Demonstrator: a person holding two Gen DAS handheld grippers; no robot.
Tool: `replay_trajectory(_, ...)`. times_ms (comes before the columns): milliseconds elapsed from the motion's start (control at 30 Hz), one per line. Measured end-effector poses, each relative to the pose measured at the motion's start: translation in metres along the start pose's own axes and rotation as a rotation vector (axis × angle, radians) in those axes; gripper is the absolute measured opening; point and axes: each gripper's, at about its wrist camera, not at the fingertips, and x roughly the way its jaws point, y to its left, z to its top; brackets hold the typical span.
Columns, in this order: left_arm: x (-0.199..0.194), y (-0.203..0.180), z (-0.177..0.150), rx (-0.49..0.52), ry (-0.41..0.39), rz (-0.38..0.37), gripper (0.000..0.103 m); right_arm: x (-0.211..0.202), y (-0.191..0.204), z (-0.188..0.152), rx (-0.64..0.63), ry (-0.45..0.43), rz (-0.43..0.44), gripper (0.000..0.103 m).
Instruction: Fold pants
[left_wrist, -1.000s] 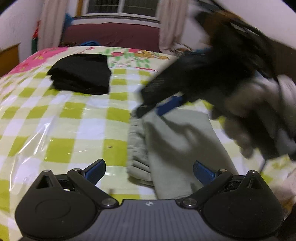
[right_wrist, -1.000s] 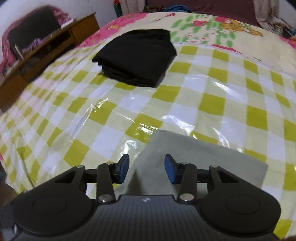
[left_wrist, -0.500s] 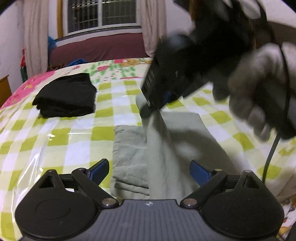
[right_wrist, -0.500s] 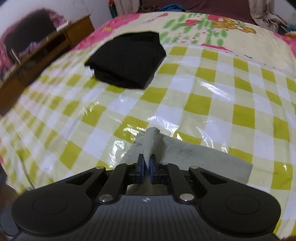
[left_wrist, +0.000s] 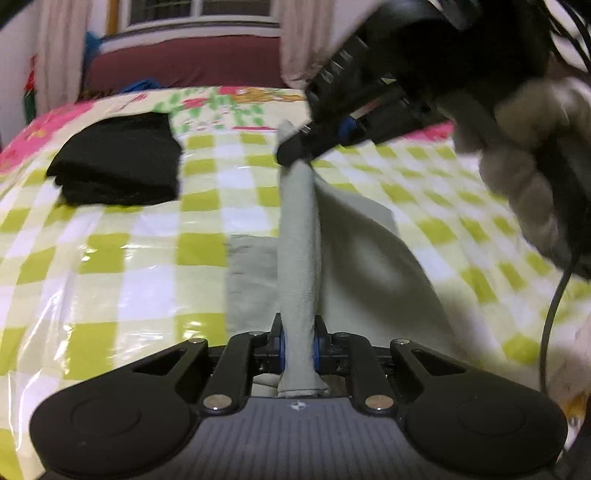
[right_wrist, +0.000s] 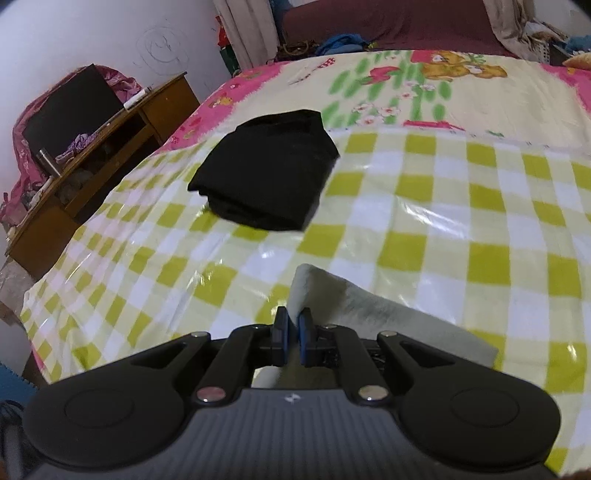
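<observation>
Left wrist view: left gripper (left_wrist: 298, 350), spread wide before, has just clenched the grey pants (left_wrist: 373, 258) lifted off the bed (left_wrist: 147, 258); right gripper (left_wrist: 295, 151) stays clamped on their far edge.

black left gripper (left_wrist: 298, 350), blue pads, silver screws; grey-gloved right hand (left_wrist: 524, 177).

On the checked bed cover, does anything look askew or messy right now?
Nothing stands out. The grey pants are lifted in a ridge between the left gripper and right gripper, mid-fold. The folded black garment lies neatly behind.
</observation>
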Motion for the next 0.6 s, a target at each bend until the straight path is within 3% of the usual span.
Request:
replay_trajectory(133,0.028,0.033,-0.009,-0.125,0.101,-0.033,0.03,0.056,0.004,0.002,0.004,0.103,-0.025,0.013)
replay_trajectory(233,0.032,0.033,-0.019,-0.109,0.093,-0.009,0.034,0.097,0.006,-0.012,-0.045,0.181,-0.103,0.018)
replay_trajectory(267,0.029,0.032,-0.02,-0.102,0.085,0.0,0.043,0.101,0.003,-0.015,-0.035,0.181,-0.099,0.02)
replay_trajectory(333,0.022,0.035,-0.022,-0.095,0.075,0.054,0.069,0.094,-0.001,-0.017,0.0,0.147,-0.067,0.024)
replay_trajectory(467,0.002,0.046,-0.025,-0.106,0.038,0.123,0.071,0.045,0.002,-0.018,-0.05,0.015,-0.036,0.029)
replay_trajectory(600,-0.006,0.041,-0.015,-0.078,-0.025,0.164,0.071,-0.004,-0.01,-0.046,-0.118,-0.091,-0.125,0.045)
